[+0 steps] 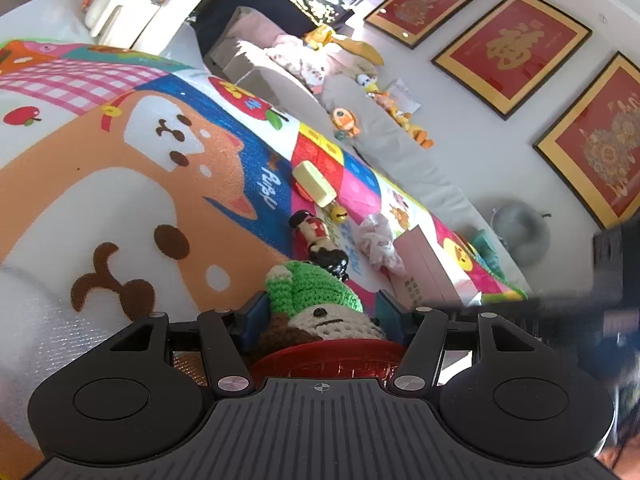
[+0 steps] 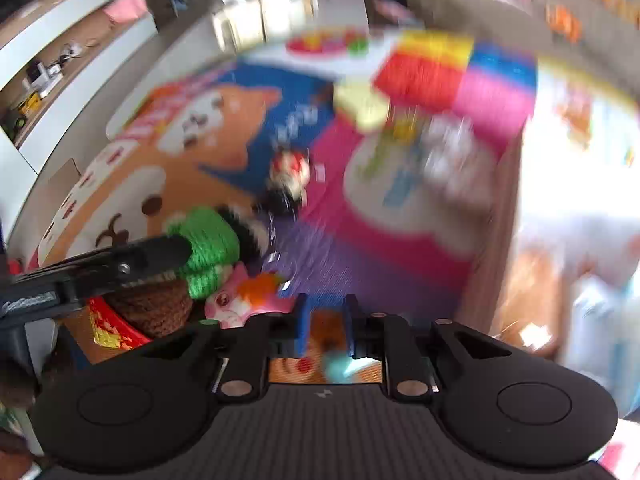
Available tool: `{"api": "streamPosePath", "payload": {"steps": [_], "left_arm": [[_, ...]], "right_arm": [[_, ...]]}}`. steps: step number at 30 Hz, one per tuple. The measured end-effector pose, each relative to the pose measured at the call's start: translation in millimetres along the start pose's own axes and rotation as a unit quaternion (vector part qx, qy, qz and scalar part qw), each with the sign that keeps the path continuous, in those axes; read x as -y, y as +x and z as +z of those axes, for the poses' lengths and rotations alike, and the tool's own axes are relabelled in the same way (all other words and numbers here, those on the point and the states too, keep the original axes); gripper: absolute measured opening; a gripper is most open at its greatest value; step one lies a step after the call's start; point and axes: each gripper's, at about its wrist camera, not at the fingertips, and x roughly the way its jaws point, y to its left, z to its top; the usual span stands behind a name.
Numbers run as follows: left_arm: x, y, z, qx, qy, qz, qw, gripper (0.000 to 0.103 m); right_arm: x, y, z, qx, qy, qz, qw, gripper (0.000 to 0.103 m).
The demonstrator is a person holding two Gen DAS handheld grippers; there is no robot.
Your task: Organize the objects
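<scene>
- Two grippers in use over a bright cartoon play mat [image 1: 132,184], one per hand.
- Left gripper [image 1: 320,312]: blue pads sit against both sides of a crocheted doll [image 1: 320,308] with a green cap, beige face and brown body. Jaws about half spread, clamped on the doll. A red round rim [image 1: 328,360] shows just below it, at 6 o'clock of the doll.
- Left wrist view, beyond the doll at 12 o'clock: a small figurine [image 1: 316,244] in black and red lies on the mat; further out, a pale yellow block [image 1: 314,184] and a small yellow bell [image 1: 339,213].
- At 1 o'clock of the figurine: a white crumpled scrunchie-like item [image 1: 378,242], beside a pink box [image 1: 432,272].
- Right gripper [image 2: 325,322]: blue fingers nearly together, narrow gap. View heavily motion-blurred; an orange patch shows in the gap, cannot tell whether it is a held thing or the mat behind.
- Right wrist view: the left gripper's black finger comes in from 9 o'clock onto the green cap. A pink and orange toy [image 2: 248,300] lies just at 10 o'clock of the right fingertips.
- Three red framed pictures [image 1: 510,50] hang on the wall past the mat.
</scene>
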Motion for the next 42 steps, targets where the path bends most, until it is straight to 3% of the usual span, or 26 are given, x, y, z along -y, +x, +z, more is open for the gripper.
{"api": "streamPosePath", "payload": {"steps": [1,3,8,11,13,18,22,26,27,29,30,31,35,39,40,42], "left_arm": [[-0.1,0.1,-0.1,0.0,-0.001,0.0,1.0,0.064],[0.2,0.5,0.0,0.001,-0.002,-0.002,1.0,0.064],[-1.0,1.6,-0.6,0.003,-0.008,-0.007,0.9999,0.063],[-2.7,0.8,-1.0,0.003,-0.01,-0.01,0.9999,0.063],[-3.4,0.7,-0.9,0.003,-0.012,-0.012,0.9999,0.063],[-6.3,-0.1,0.6,0.003,-0.017,-0.015,0.9997,0.062],[-6.2,0.1,0.5,0.003,-0.016,-0.015,0.9998,0.062],[-5.7,-0.4,0.7,0.001,-0.012,-0.014,0.9998,0.062],[-5.3,-0.3,0.8,-0.001,-0.011,-0.014,0.9998,0.062],[-2.7,-0.1,0.5,-0.007,-0.003,-0.009,0.9999,0.063],[0.4,0.2,0.0,-0.011,0.003,-0.004,0.9999,0.063],[4.4,0.2,-1.1,-0.017,0.011,0.004,0.9998,0.063],[25.8,-3.1,-9.3,-0.051,0.038,0.029,0.9976,0.063],[52.3,-8.5,-21.4,-0.086,0.101,0.057,0.9895,0.064],[59.5,-10.2,-24.7,-0.092,0.119,0.068,0.9863,0.064],[70.0,-12.4,-31.4,-0.101,0.146,0.085,0.9805,0.064]], "right_arm": [[2.8,-1.6,8.0,0.016,-0.004,-0.026,1.0,0.038],[7.0,7.7,24.1,0.038,-0.012,-0.074,0.996,0.046],[23.1,66.9,69.8,0.012,0.026,-0.137,0.99,0.049],[28.2,96.4,82.6,-0.011,0.04,-0.157,0.987,0.043],[30.1,103.9,81.4,-0.031,0.052,-0.136,0.989,0.021],[23.6,69.8,51.0,-0.032,0.06,-0.053,0.996,0.02],[12.3,31.9,1.6,-0.041,0.048,0.008,0.998,0.02],[1.2,-7.9,-40.6,-0.011,0.024,0.024,0.999,0.02],[-0.7,-17.6,-50.1,0.008,0.018,0.023,1.0,0.023],[-2.5,-35.5,-67.3,0.045,0.007,0.017,0.999,0.046],[-3.0,-42.6,-77.2,0.058,0.003,0.013,0.998,0.066],[-3.7,-47.8,-88.4,0.067,-0.001,0.008,0.998,0.073],[-4.5,-53.2,-127.0,0.068,-0.02,-0.014,0.997,0.079],[5.0,-54.2,-152.9,0.095,-0.015,-0.072,0.993,0.097],[9.3,-54.2,-157.0,0.097,-0.005,-0.078,0.992,0.103],[20.1,-54.5,-164.0,0.095,0.033,-0.063,0.993,0.103]]}}
